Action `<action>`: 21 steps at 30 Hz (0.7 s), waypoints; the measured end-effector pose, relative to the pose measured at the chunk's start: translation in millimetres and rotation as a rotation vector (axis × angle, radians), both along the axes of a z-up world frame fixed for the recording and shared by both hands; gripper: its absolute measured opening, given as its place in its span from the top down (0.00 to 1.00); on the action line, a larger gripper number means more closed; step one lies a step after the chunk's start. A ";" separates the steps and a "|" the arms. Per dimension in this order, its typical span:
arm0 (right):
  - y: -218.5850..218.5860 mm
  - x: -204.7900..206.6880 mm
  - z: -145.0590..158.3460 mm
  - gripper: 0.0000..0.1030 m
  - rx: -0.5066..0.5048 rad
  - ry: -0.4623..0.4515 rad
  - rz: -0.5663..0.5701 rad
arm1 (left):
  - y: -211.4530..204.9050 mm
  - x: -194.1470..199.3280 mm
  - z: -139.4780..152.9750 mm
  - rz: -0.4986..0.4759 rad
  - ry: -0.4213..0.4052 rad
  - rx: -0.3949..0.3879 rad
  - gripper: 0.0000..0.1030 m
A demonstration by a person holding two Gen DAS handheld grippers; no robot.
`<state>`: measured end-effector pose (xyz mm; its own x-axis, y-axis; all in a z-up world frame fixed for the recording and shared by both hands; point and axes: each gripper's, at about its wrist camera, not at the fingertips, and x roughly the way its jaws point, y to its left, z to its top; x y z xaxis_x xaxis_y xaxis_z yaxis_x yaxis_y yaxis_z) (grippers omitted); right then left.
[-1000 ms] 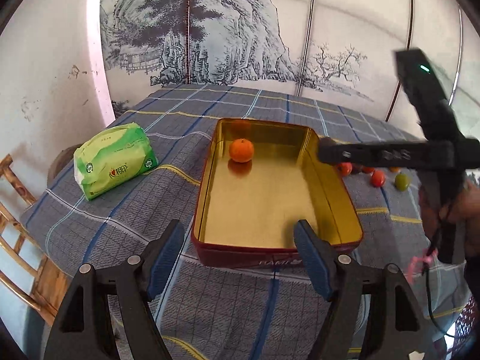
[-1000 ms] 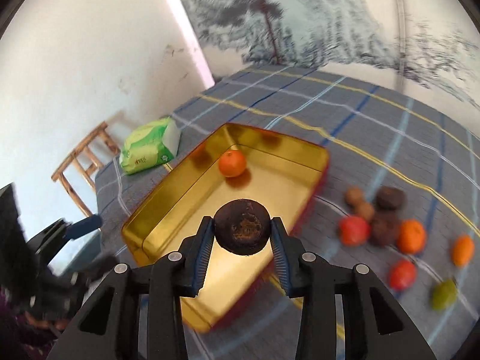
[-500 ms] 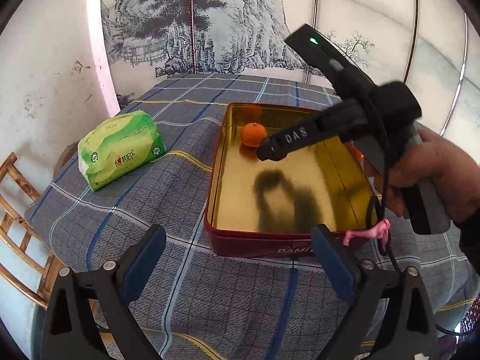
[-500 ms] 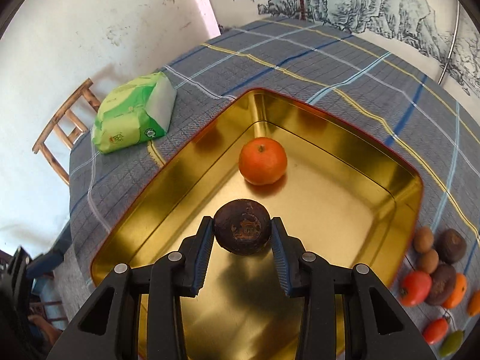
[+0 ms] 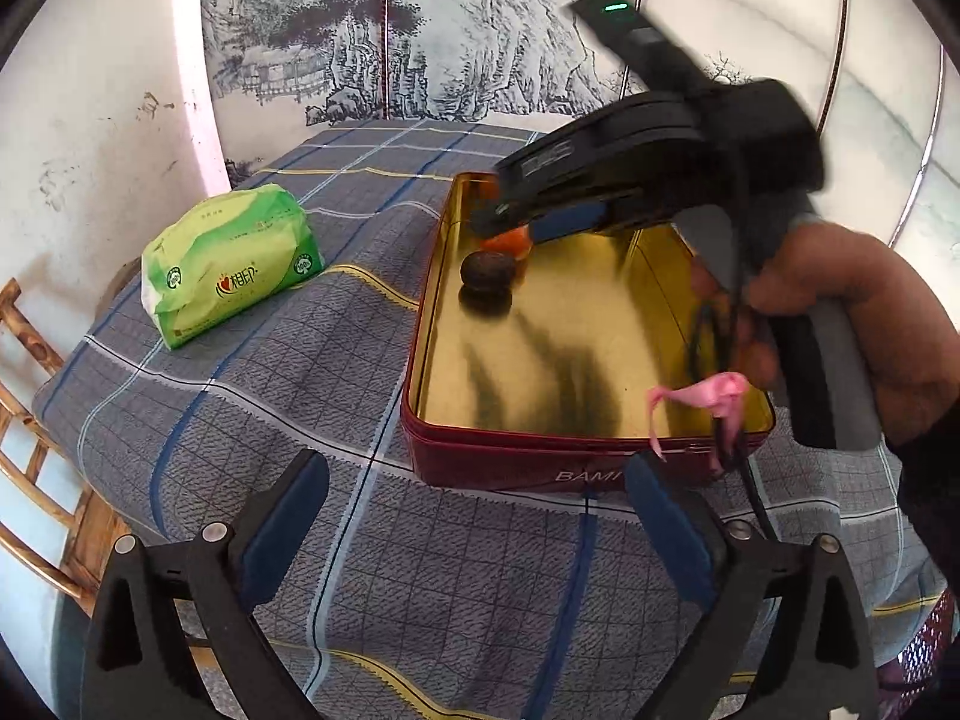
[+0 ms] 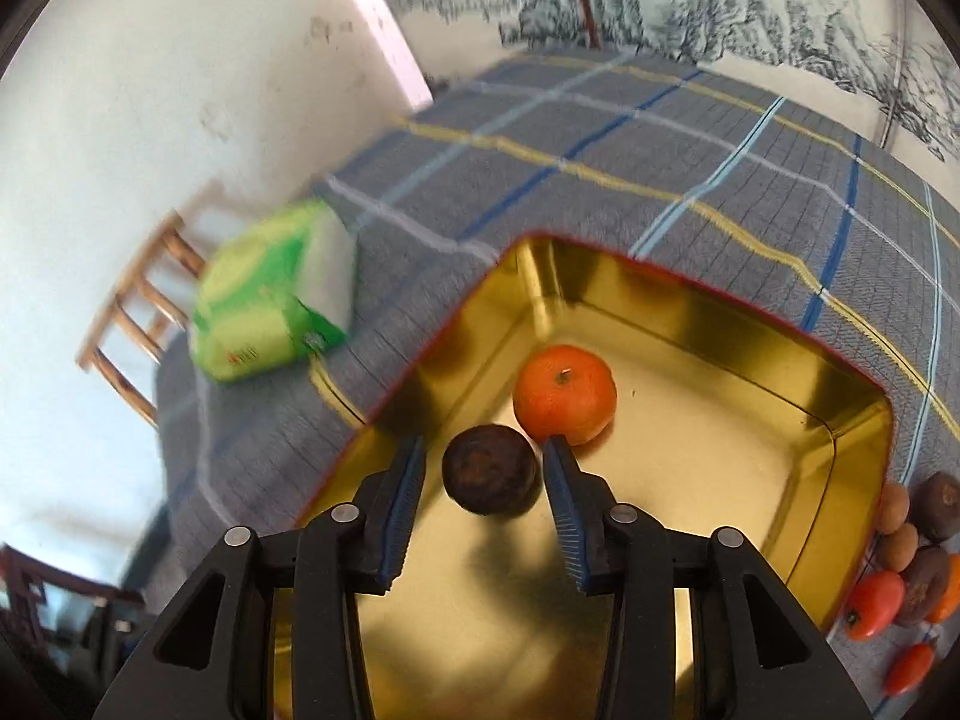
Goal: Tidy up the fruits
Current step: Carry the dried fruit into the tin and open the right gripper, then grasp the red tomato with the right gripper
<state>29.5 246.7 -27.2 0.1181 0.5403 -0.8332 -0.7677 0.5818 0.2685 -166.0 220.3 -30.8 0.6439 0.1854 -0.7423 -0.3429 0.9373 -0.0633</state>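
Note:
A gold tin with red sides (image 5: 600,462) (image 6: 750,324) stands on the checked tablecloth. A dark brown round fruit (image 6: 489,471) (image 5: 487,272) lies on the tin floor near its far left corner, beside an orange tangerine (image 6: 564,394) (image 5: 510,240). My right gripper (image 6: 483,462) is open, its pads on either side of the dark fruit with small gaps. In the left wrist view it reaches over the tin (image 5: 498,210). My left gripper (image 5: 474,516) is open and empty in front of the tin's near side.
A green tissue pack (image 5: 231,267) (image 6: 273,294) lies left of the tin. Several loose fruits (image 6: 900,570) lie on the cloth right of the tin. A wooden chair (image 5: 30,420) stands beyond the table's left edge.
My right gripper lowered the dark fruit to the tin floor beside the tangerine and opened, letting it go. My left gripper stayed open in front of the tin.

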 end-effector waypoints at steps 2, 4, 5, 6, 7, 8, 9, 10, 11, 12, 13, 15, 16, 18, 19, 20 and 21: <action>-17.0 -2.2 10.6 0.58 0.063 -0.007 -0.028 | -1.2 0.7 1.1 -0.002 0.000 -0.007 0.05; -47.5 -6.2 22.9 0.58 0.153 -0.014 -0.057 | -3.2 0.3 3.2 -0.018 -0.011 -0.033 0.05; -61.6 -8.9 27.0 0.57 0.179 -0.025 -0.070 | -4.5 0.0 4.4 -0.025 -0.018 -0.041 0.05; -81.4 -12.8 30.6 0.57 0.200 -0.047 -0.089 | -5.6 -0.1 5.0 -0.031 -0.022 -0.046 0.05; -99.6 -15.1 32.0 0.57 0.204 -0.067 -0.108 | -6.8 -0.7 5.9 -0.039 -0.026 -0.050 0.05; -115.9 -15.9 31.4 0.57 0.199 -0.084 -0.127 | -9.6 -0.6 6.8 -0.052 -0.033 -0.057 0.05; -135.4 -16.0 28.1 0.57 0.185 -0.103 -0.151 | -11.3 0.1 7.2 -0.060 -0.037 -0.061 0.05; -151.5 -15.1 24.9 0.57 0.170 -0.114 -0.171 | -13.6 1.5 7.2 -0.067 -0.040 -0.065 0.05; -167.0 -13.0 21.5 0.57 0.154 -0.118 -0.187 | -17.6 3.4 6.4 -0.078 -0.041 -0.072 0.05; -183.3 -10.0 16.2 0.57 0.125 -0.119 -0.195 | -21.0 6.1 5.4 -0.087 -0.037 -0.077 0.05; -190.7 -7.1 12.8 0.57 0.098 -0.129 -0.204 | -25.4 8.6 3.9 -0.097 -0.029 -0.081 0.05; -201.0 1.0 7.3 0.57 0.058 -0.129 -0.222 | -34.0 13.0 0.5 -0.116 -0.010 -0.083 0.05; -205.0 7.9 5.8 0.57 0.077 -0.096 -0.226 | -39.7 15.2 -0.8 -0.129 0.000 -0.079 0.05; -204.4 20.3 0.2 0.57 0.102 -0.042 -0.250 | -48.3 17.1 -0.7 -0.152 0.011 -0.056 0.05; -202.4 23.3 -2.3 0.57 0.104 -0.033 -0.254 | -50.5 18.0 -0.5 -0.157 0.013 -0.043 0.05; -200.2 23.4 -5.6 0.57 0.110 -0.029 -0.258 | -53.9 18.2 1.2 -0.164 0.011 -0.013 0.05; -198.0 23.9 -8.1 0.57 0.115 -0.025 -0.263 | -55.2 18.2 2.0 -0.166 0.008 0.004 0.05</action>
<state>53.4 48.6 -35.3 0.2867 0.5794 -0.7630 -0.6018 0.7286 0.3271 -147.9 165.1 -28.8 0.6602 0.0796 -0.7469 -0.1837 0.9813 -0.0579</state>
